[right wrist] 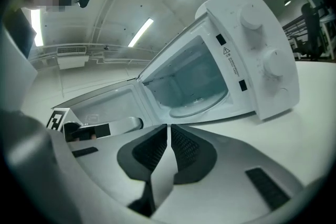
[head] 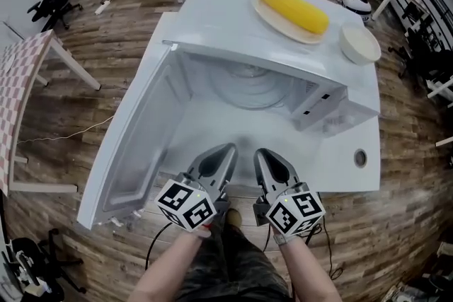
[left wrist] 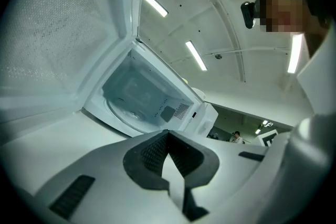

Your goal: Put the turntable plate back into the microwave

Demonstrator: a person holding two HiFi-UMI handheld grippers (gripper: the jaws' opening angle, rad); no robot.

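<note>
My left claw (head: 225,153) and right claw (head: 263,154) are pressed together, empty. The plate (head: 255,85) lies far inside the microwave (head: 226,18) (door (head: 134,145) open); I should check it sits flat.

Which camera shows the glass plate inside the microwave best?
The right gripper view: it looks straight into the open microwave, where the turntable plate lies on the floor. The head view shows only its front part under the roof; the left gripper view shows part of its rim.
</note>
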